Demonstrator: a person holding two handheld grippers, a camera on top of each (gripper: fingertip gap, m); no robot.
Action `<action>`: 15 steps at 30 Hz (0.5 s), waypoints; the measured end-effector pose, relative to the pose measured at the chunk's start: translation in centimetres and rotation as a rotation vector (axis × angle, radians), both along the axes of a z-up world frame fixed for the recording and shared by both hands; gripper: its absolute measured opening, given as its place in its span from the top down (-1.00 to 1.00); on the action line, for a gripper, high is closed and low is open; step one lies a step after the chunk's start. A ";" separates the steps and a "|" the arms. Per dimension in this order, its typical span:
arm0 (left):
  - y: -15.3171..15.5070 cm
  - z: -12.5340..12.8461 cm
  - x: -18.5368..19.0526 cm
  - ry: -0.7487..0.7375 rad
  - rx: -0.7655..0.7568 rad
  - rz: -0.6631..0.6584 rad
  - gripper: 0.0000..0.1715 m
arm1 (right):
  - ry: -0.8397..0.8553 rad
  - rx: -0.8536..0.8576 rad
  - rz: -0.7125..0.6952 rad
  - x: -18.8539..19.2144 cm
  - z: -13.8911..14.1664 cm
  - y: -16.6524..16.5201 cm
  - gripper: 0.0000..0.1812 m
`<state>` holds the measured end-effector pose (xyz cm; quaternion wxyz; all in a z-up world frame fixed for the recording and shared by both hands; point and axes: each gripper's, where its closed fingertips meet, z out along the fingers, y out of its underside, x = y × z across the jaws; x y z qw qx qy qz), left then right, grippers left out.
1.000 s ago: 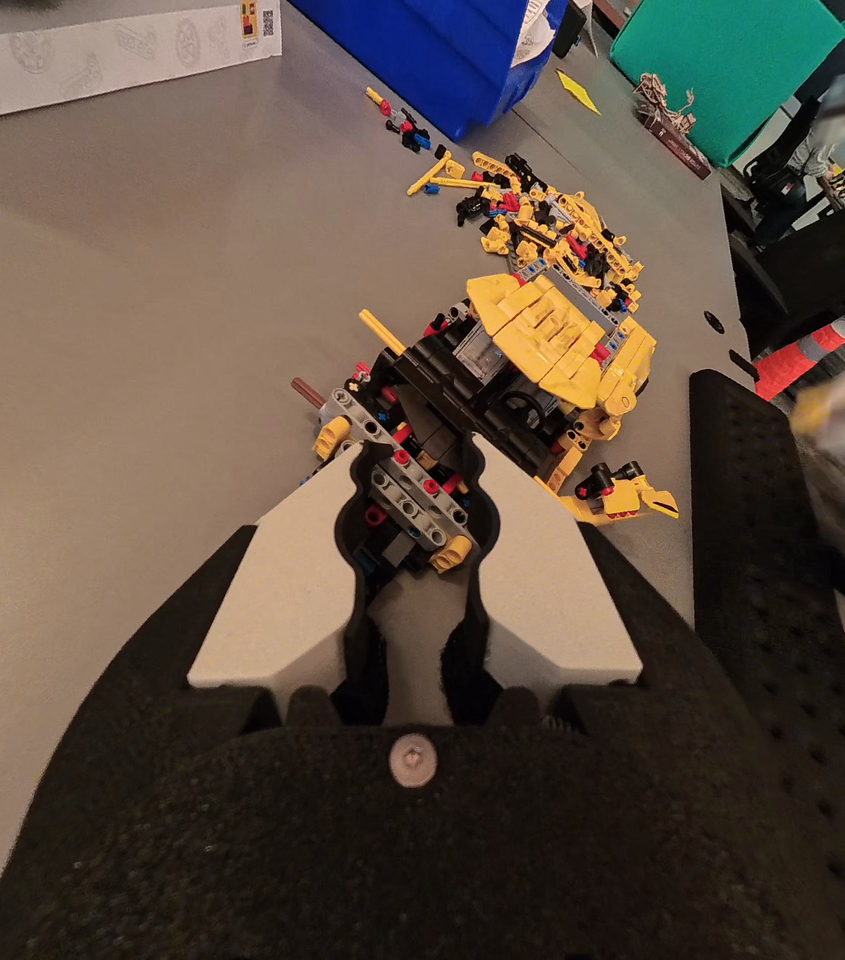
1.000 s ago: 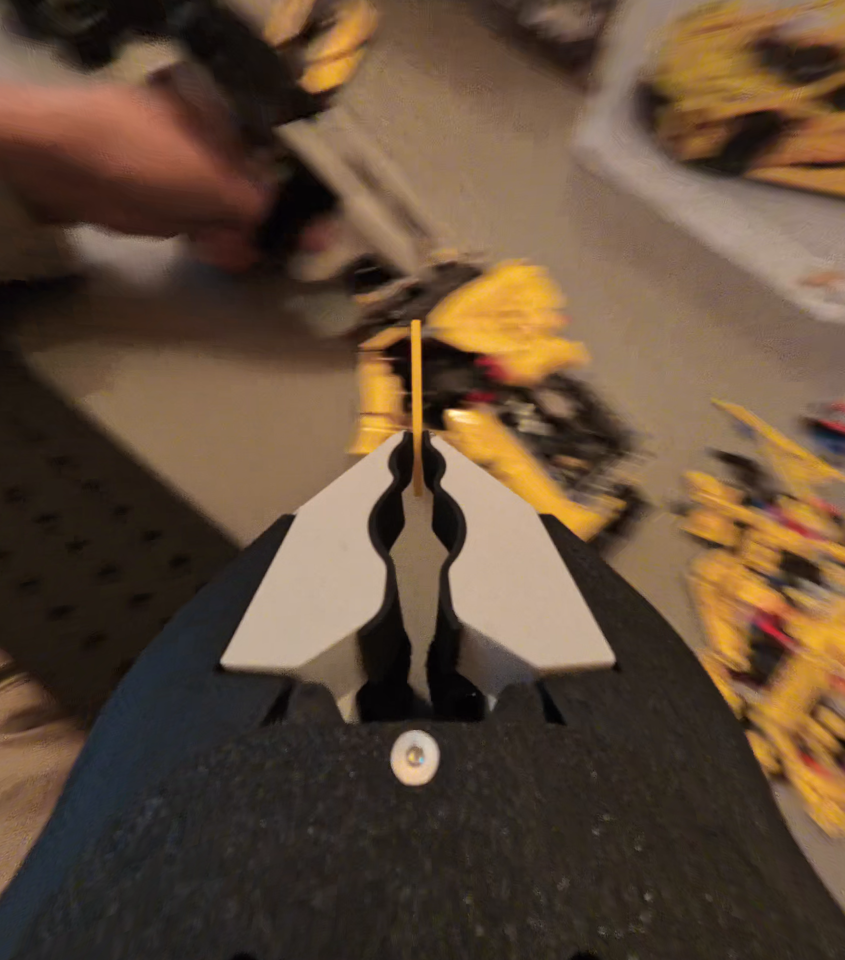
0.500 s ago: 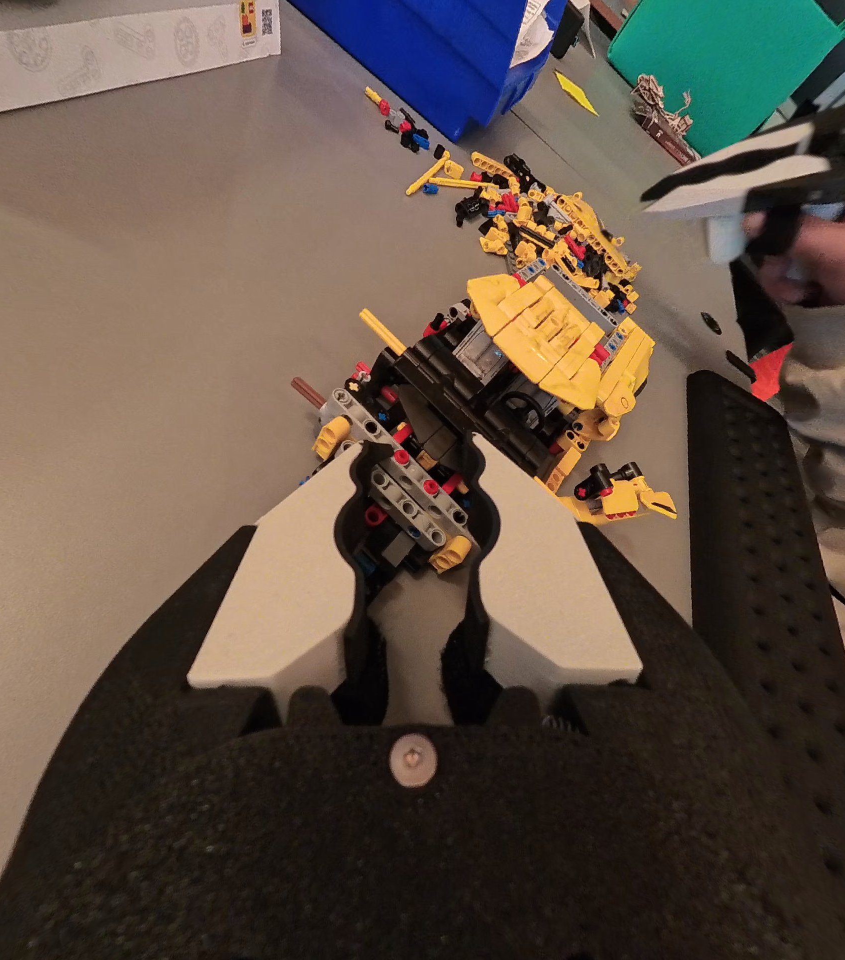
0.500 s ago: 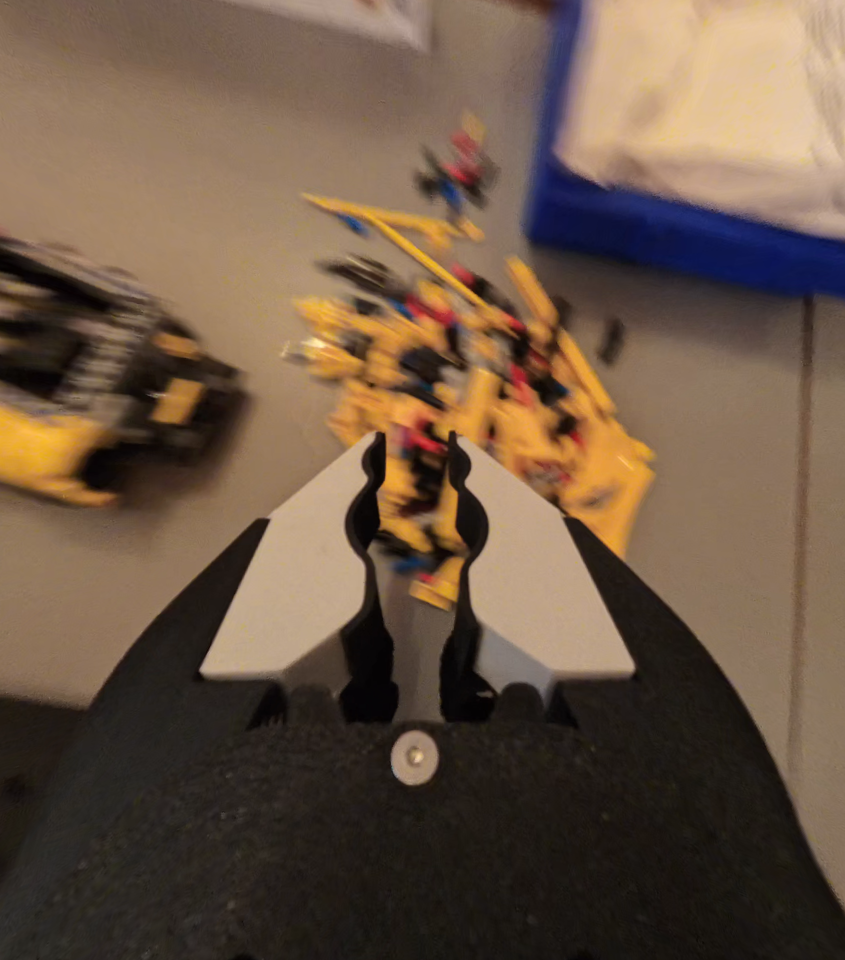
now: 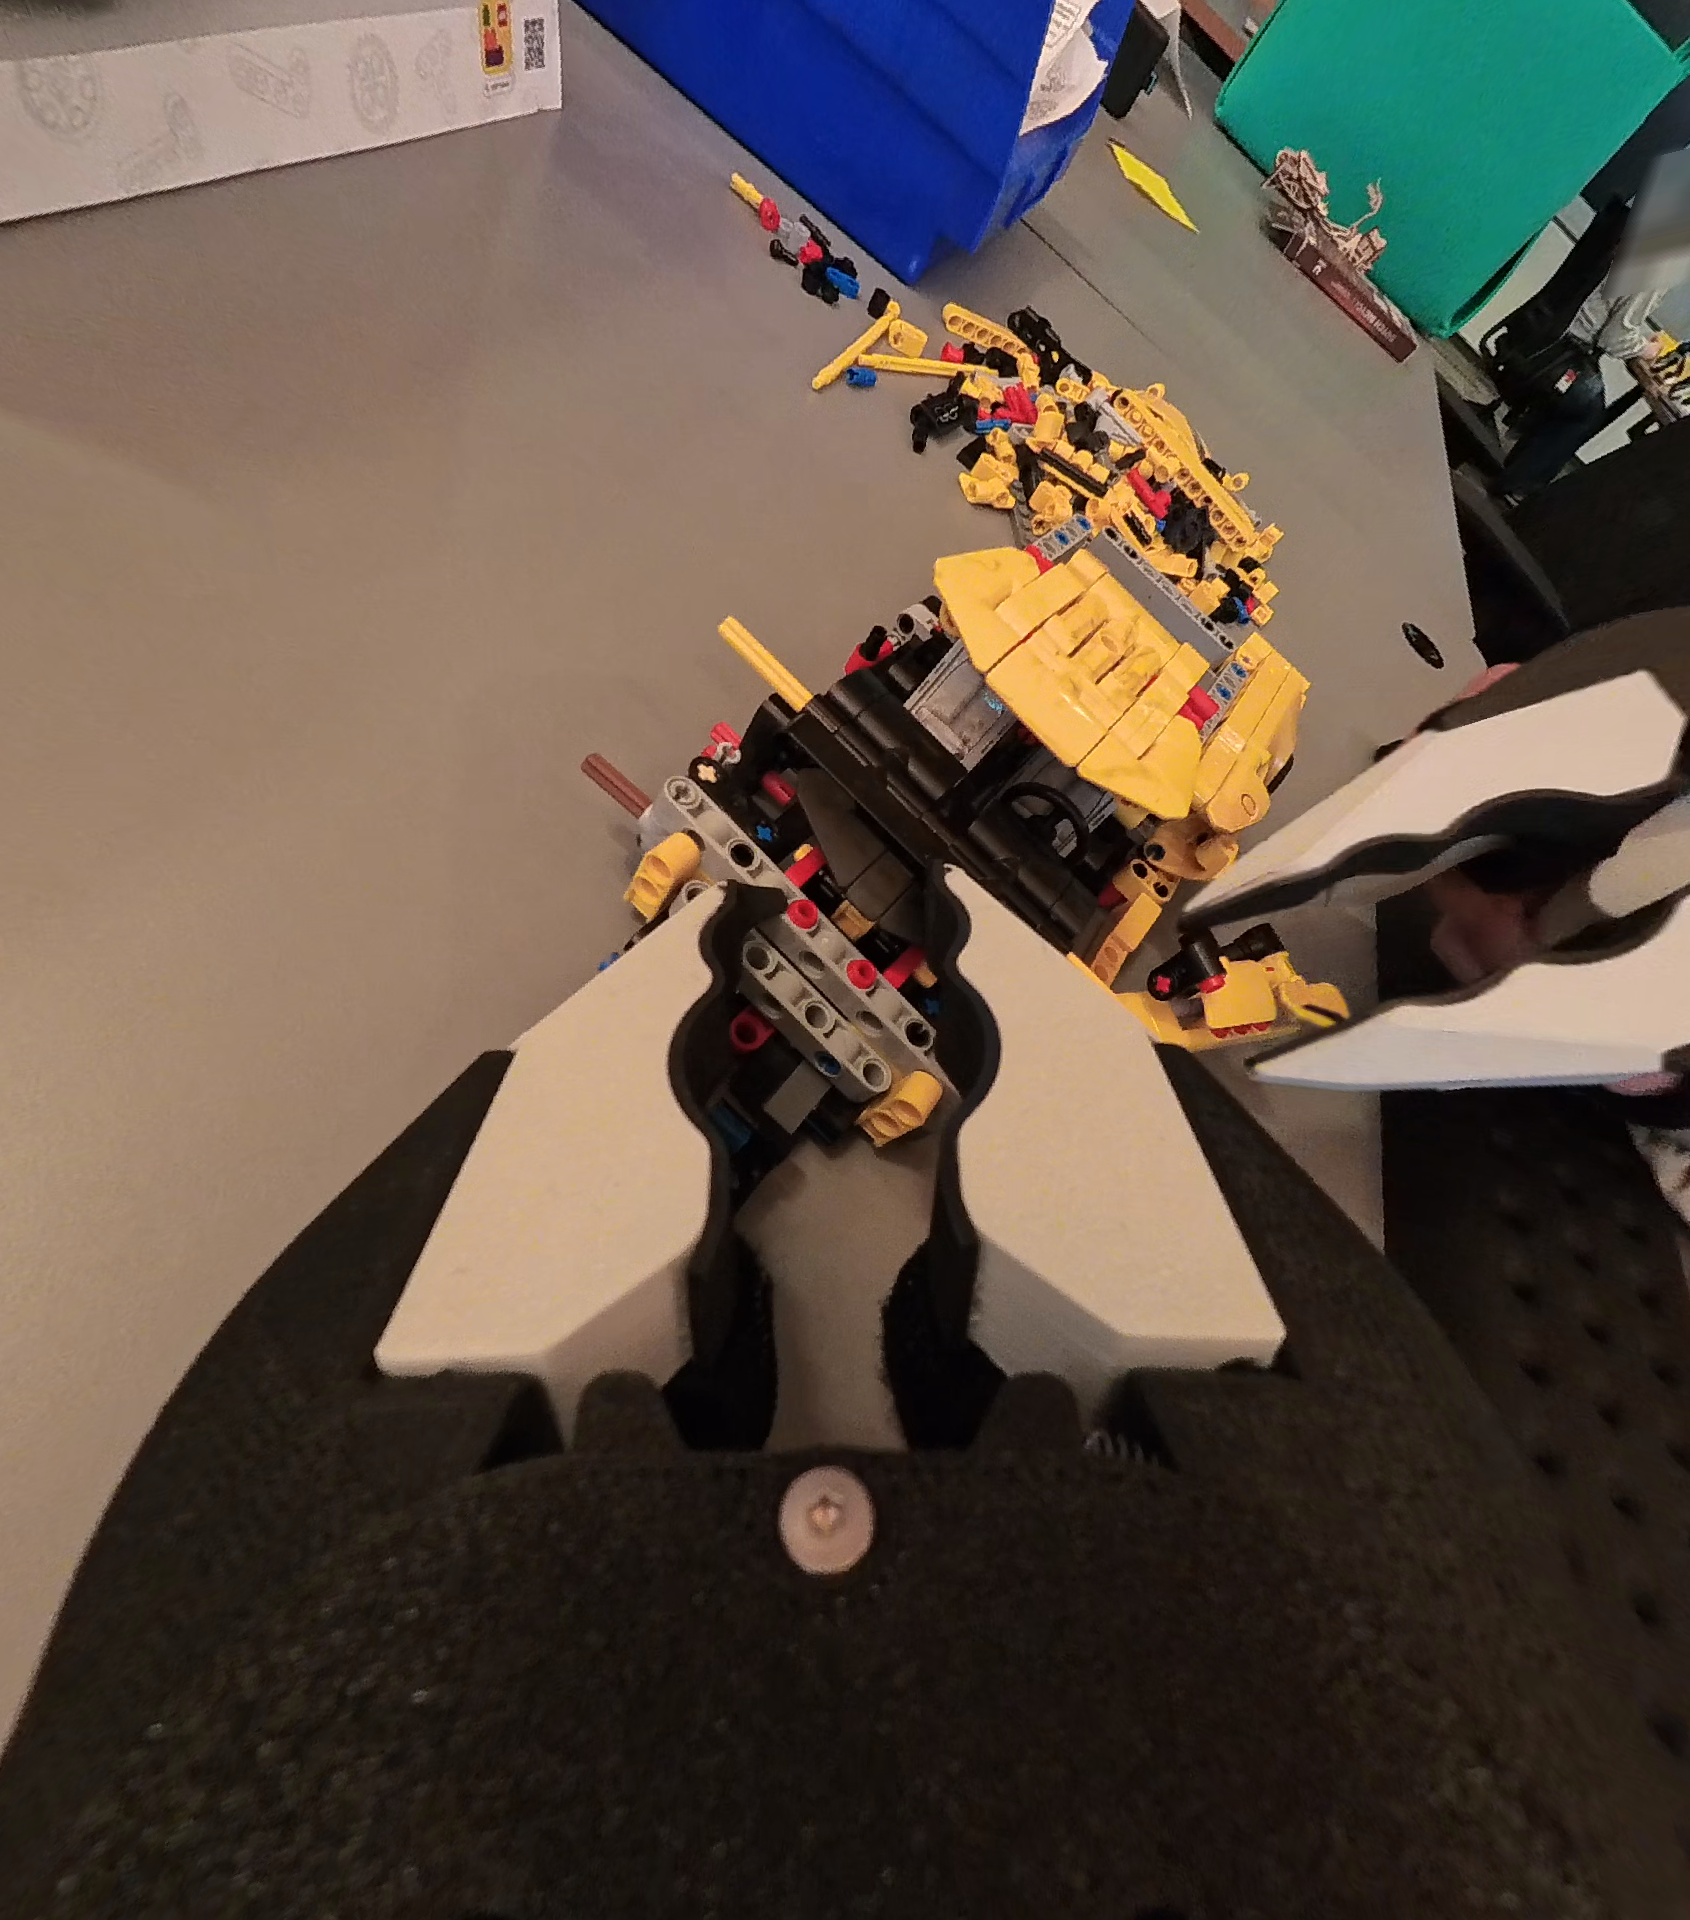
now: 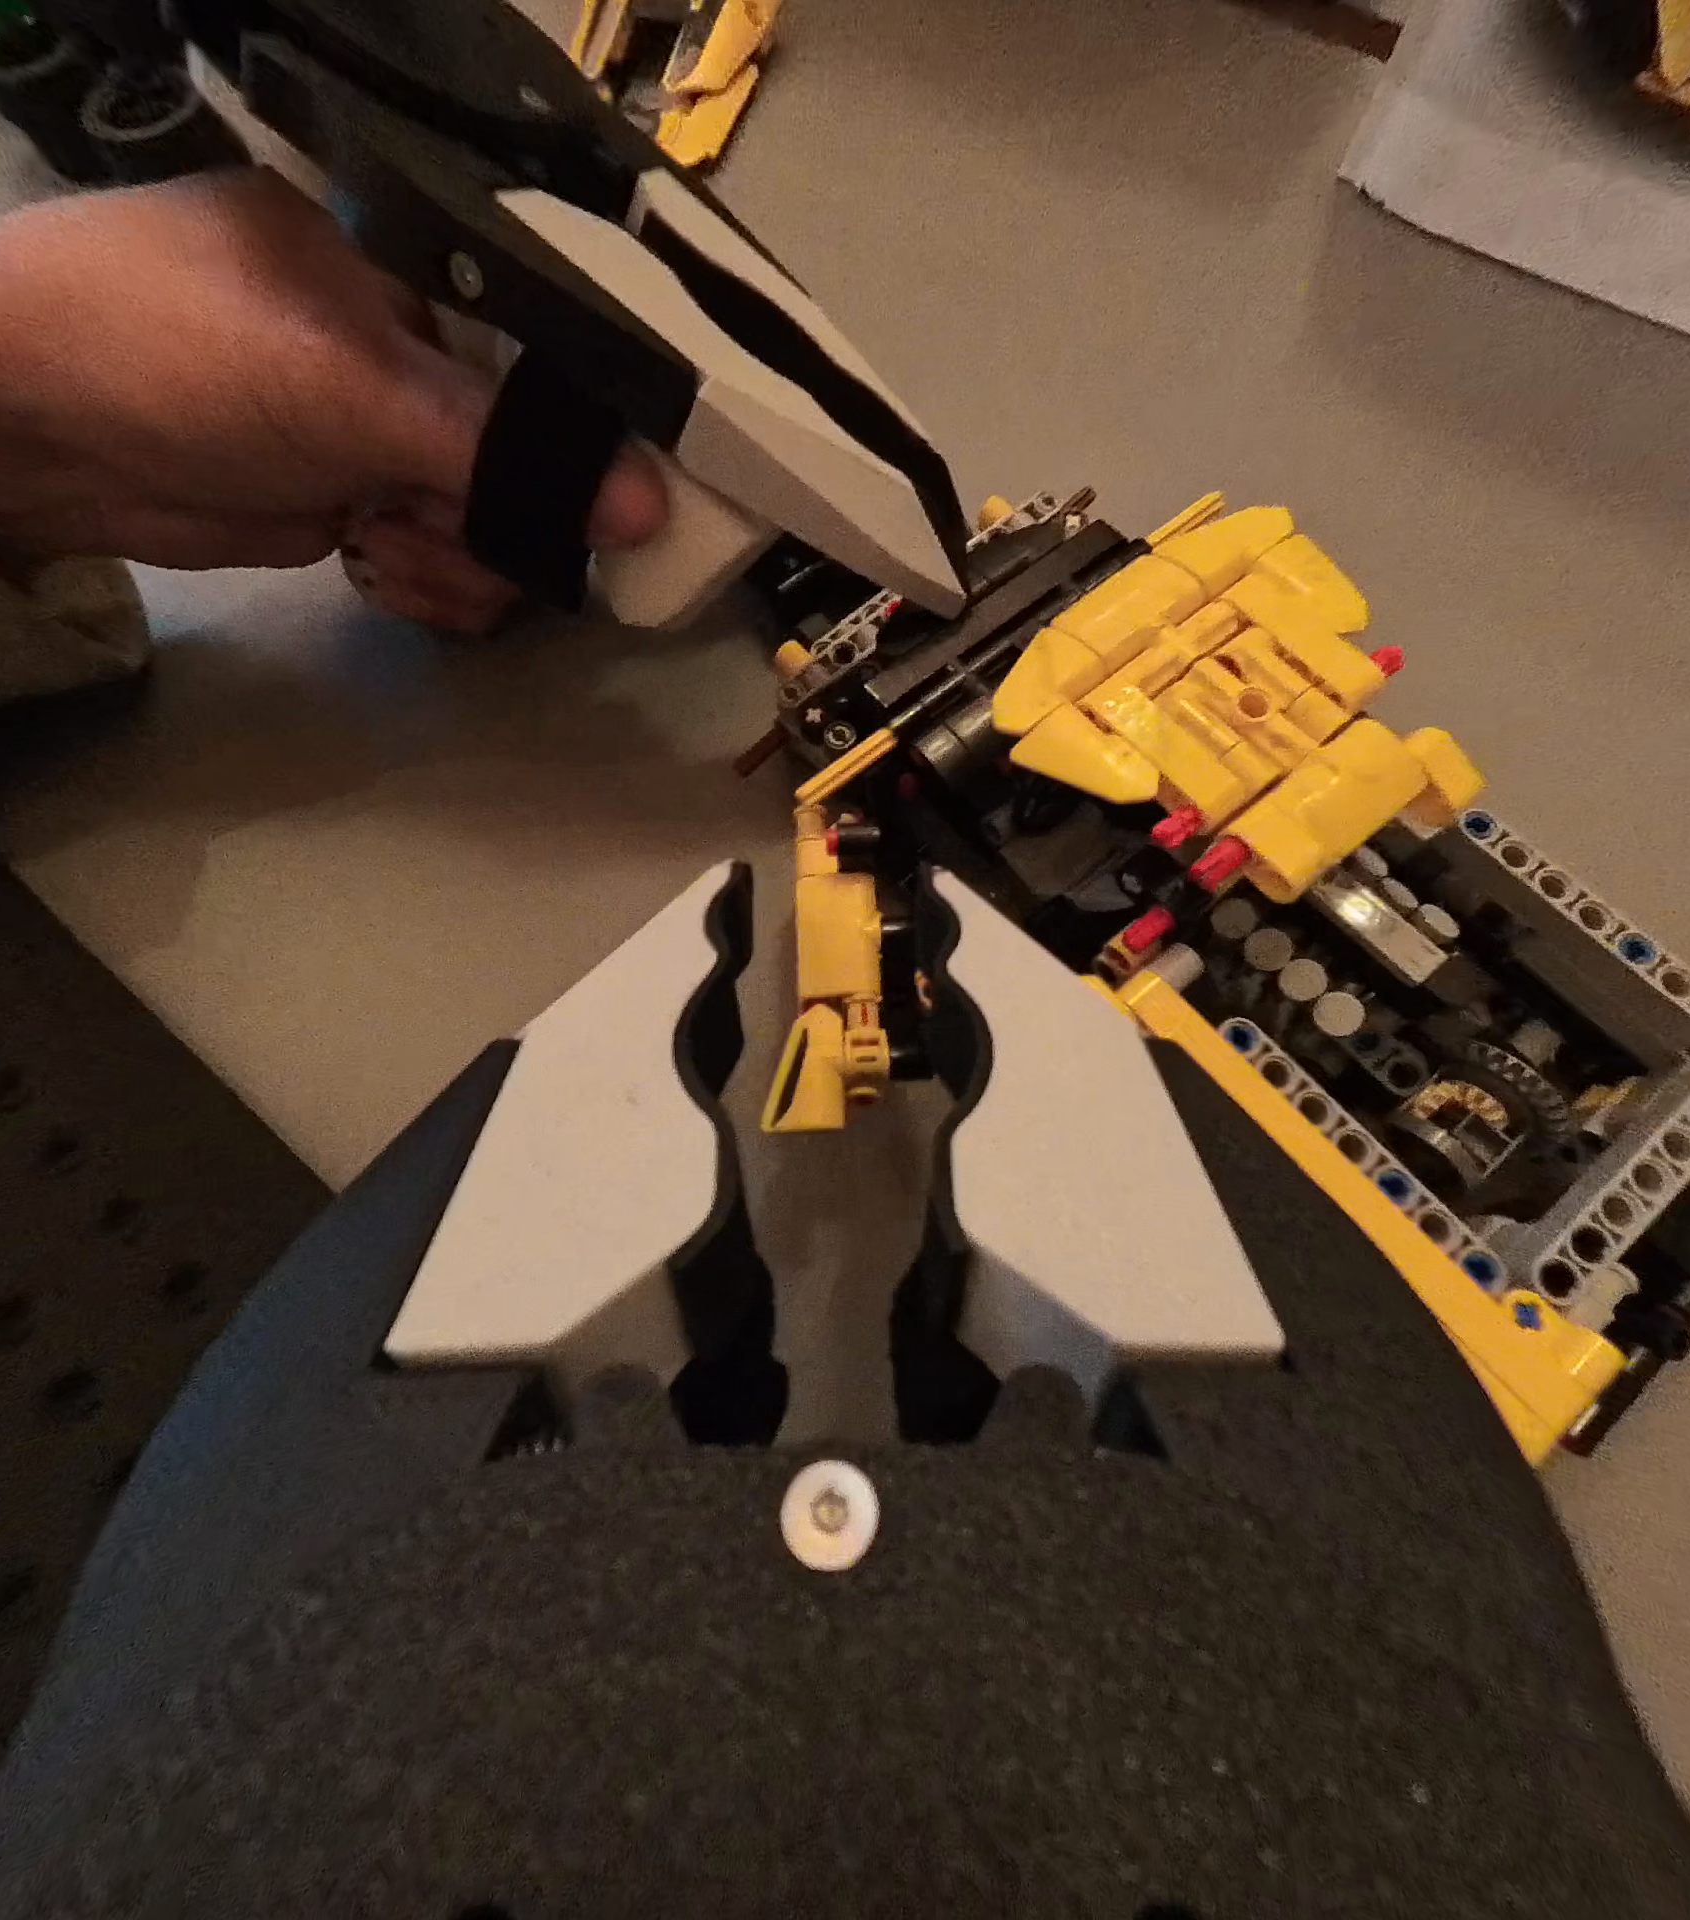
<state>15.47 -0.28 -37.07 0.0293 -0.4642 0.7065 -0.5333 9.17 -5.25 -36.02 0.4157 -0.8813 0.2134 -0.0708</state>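
Gripping the brick-built vehicle (image 5: pixel 1049 748), left gripper (image 5: pixel 825 904); right gripper (image 6: pixel 836 883) open around yellow arm piece (image 6: pixel 836 987).

On the grey worktop (image 5: pixel 197 540), the flat white cardboard box (image 5: pixel 197 114) at the far left edge bears a small yellow-and-red sticker and a square printed code beside it, with faint line drawings of gears along its side; the print is too small to read. The dark brown box (image 5: pixel 1350 286) in front of the green bin (image 5: pixel 1443 135) carries pale lettering along its side, likewise too small to make out.
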 end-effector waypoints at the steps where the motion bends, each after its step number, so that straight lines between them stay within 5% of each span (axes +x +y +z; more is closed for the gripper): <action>1: 0.0 0.0 0.0 0.001 -0.001 -0.002 0.60 | 0.005 -0.001 -0.008 0.2 -0.1 0.0 0.69; 9: 0.0 0.0 -0.1 0.004 -0.007 -0.006 0.60 | 0.086 0.096 0.069 -0.6 0.3 0.7 0.75; 15: 0.0 0.0 0.0 0.004 -0.006 -0.006 0.60 | -0.029 0.084 0.100 0.0 0.1 0.5 0.91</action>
